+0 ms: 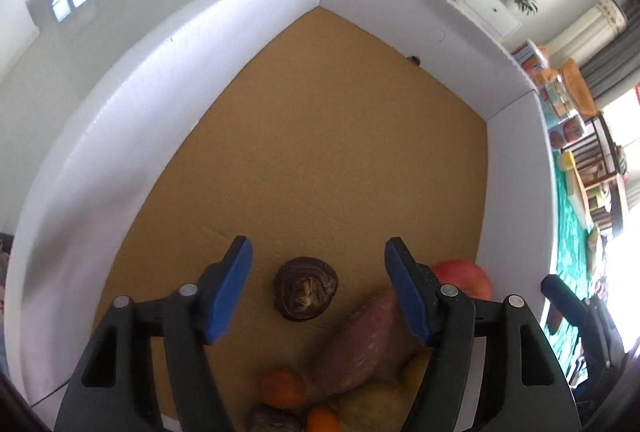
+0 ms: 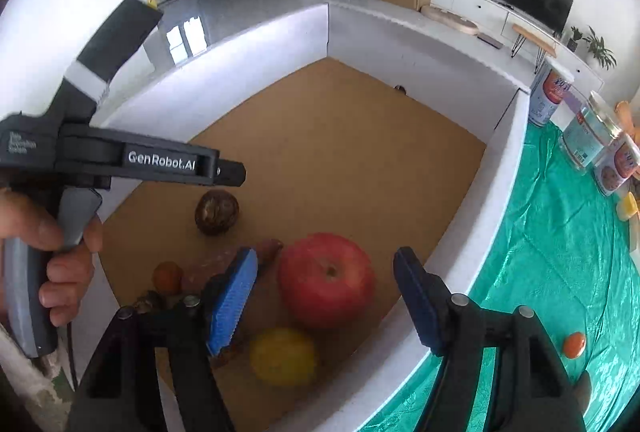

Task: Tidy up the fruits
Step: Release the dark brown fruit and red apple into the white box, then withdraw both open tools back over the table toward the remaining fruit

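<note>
We see both hand-held grippers, left [image 1: 319, 288] and right [image 2: 325, 302], agape, holding nothing; sweet potato [image 1: 360, 344] half hidden; fruit at 6 o'clock cut off.

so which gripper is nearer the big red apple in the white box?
Right. The right gripper hovers open directly over the big red apple; the left gripper is open beside it, over the brown taro.

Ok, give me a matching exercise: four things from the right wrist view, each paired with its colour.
Things:
1. apple
2. lemon
3. tablecloth
4. box wall

Colours:
a. white
b. red
c. green
d. yellow

Pairs: 1-b, 2-d, 3-c, 4-a
</note>
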The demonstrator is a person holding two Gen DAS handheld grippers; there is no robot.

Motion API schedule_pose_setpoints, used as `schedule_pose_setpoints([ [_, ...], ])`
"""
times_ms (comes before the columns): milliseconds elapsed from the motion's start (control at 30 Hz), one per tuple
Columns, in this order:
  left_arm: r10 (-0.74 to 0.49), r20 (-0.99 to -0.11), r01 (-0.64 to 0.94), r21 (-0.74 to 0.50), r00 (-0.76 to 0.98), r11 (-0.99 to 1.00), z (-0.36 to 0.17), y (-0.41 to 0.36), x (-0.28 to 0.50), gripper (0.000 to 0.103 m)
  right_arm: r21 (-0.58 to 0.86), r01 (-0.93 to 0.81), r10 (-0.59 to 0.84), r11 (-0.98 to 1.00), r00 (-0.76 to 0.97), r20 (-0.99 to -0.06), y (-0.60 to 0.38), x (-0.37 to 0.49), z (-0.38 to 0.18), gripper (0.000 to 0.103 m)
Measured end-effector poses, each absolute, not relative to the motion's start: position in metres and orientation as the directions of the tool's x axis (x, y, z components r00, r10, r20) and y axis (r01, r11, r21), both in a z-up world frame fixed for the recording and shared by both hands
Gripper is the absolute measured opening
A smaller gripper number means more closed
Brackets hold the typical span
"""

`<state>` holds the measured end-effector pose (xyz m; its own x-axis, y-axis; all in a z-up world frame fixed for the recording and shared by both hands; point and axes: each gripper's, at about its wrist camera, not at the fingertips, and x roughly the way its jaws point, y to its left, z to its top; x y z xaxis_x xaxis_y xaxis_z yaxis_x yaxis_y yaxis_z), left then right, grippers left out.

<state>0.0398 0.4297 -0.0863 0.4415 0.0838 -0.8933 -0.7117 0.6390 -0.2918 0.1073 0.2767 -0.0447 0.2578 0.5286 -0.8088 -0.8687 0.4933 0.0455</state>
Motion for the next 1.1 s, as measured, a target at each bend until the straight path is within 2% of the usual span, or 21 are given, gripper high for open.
schedule_pose_setpoints([
  [67, 0.14, -0.859, -0.696, -0.292, 0.492, 0.656, -0.057, 0.421, 0.031, 0.077, 0.073, -0.857, 0.589, 0.511, 0.286, -0.756, 0.253, 0.109, -0.023, 0.086],
  [167, 0.23, -0.778, -0.641, -0.27, 0.585, 0.718, -0.014, 0.382, 0.024, 0.087, 0.068, -0.828, 0.63, 0.556, 0.366, -0.685, 0.206, 0.112, 0.002, 0.092],
  [233, 0.252, -0.718, -0.582, -0.254, 0.649, 0.773, 0.009, 0.348, 0.022, 0.089, 0.058, -0.794, 0.628, 0.605, 0.431, -0.648, 0.168, 0.116, 0.009, 0.097],
  [300, 0.228, -0.669, -0.506, -0.254, 0.707, 0.825, 0.024, 0.309, 0.022, 0.092, 0.057, -0.744, 0.6, 0.666, 0.489, -0.633, 0.123, 0.118, 0.005, 0.1],
  [400, 0.137, -0.625, -0.367, -0.255, 0.769, 0.895, 0.03, 0.245, 0.023, 0.094, 0.076, -0.631, 0.511, 0.772, 0.544, -0.666, 0.042, 0.12, -0.028, 0.101],
  [500, 0.005, -0.642, -0.23, -0.267, 0.767, 0.936, 0.011, 0.183, 0.038, 0.095, 0.08, -0.456, 0.363, 0.886, 0.575, -0.733, -0.042, 0.123, -0.077, 0.101],
  [600, -0.111, -0.715, -0.125, -0.269, 0.691, 0.955, -0.036, 0.124, 0.069, 0.095, 0.06, -0.253, 0.203, 0.966, 0.591, -0.78, -0.111, 0.129, -0.114, 0.101],
  [700, -0.036, -0.76, -0.129, -0.156, 0.649, 0.979, -0.079, 0.087, 0.099, 0.095, 0.172, -0.114, 0.206, 0.979, 0.59, -0.78, -0.153, 0.136, -0.116, 0.101],
  [767, 0.051, -0.772, -0.154, -0.061, 0.634, 0.986, -0.101, 0.079, 0.119, 0.095, 0.163, -0.093, 0.184, 0.982, 0.647, -0.74, -0.16, 0.133, -0.106, 0.101],
  [833, 0.111, -0.778, -0.188, -0.01, 0.619, 0.982, -0.115, 0.079, 0.131, 0.095, 0.132, -0.084, 0.155, 0.988, 0.634, -0.758, -0.155, 0.137, -0.113, 0.101],
  [933, 0.155, -0.778, -0.229, 0.014, 0.609, 0.973, -0.127, 0.084, 0.136, 0.095, 0.098, -0.081, 0.127, 0.992, 0.585, -0.801, -0.146, 0.146, -0.127, 0.101],
  [1100, 0.16, -0.797, -0.252, 0.01, 0.582, 0.968, -0.141, 0.086, 0.139, 0.096, 0.047, -0.091, 0.091, 0.995, 0.587, -0.804, -0.138, 0.148, -0.137, 0.103],
])
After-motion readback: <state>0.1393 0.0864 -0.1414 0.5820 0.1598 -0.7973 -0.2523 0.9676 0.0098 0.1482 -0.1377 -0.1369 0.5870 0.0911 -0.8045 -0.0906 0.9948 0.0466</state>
